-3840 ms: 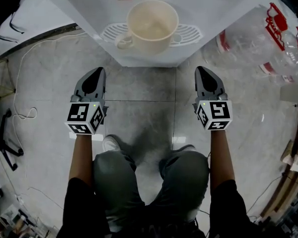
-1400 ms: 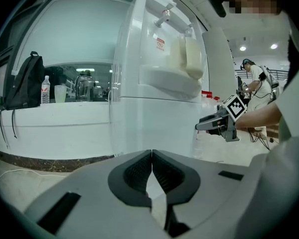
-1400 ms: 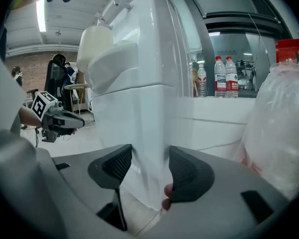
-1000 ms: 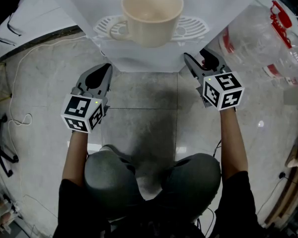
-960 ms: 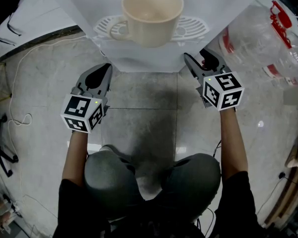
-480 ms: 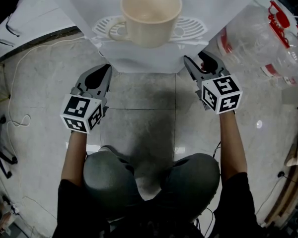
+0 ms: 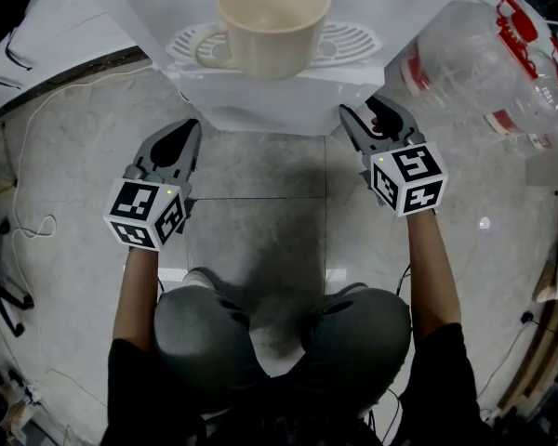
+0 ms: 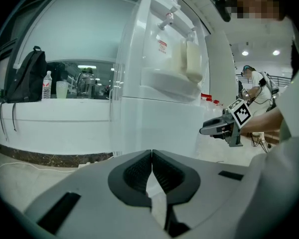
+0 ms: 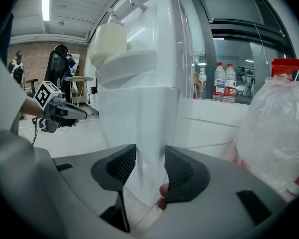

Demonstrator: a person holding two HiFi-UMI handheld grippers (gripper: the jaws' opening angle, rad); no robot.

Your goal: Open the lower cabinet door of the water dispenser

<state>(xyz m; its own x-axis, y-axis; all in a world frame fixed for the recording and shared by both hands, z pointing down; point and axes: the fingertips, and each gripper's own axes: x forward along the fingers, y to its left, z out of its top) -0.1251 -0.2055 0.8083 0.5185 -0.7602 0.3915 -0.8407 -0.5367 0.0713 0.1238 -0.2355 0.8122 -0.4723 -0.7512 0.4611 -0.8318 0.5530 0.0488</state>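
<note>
The white water dispenser's lower cabinet door (image 7: 270,110) faces me, its front also plain in the left gripper view (image 8: 154,128). My right gripper (image 7: 360,108) is at the door's right front corner. Its jaws have just been closing, and the door's vertical edge (image 9: 148,133) stands between the pads without a clear squeeze. My left gripper (image 7: 191,126) hangs shut and empty in front of the door's left side, apart from it (image 8: 152,153). A cream cup (image 7: 272,17) sits on the drip tray (image 7: 349,45) above.
A plastic bag of water bottles with red caps (image 7: 502,63) lies right of the dispenser, close to my right gripper. A white cable (image 7: 37,137) runs over the tiled floor at the left. My knees (image 7: 205,333) are below the grippers. A low white ledge (image 8: 50,118) stands behind.
Since the earliest frame my right gripper has moved forward to the door's right corner. Over the last second its jaws have narrowed round the edge. The left gripper has kept its place.
</note>
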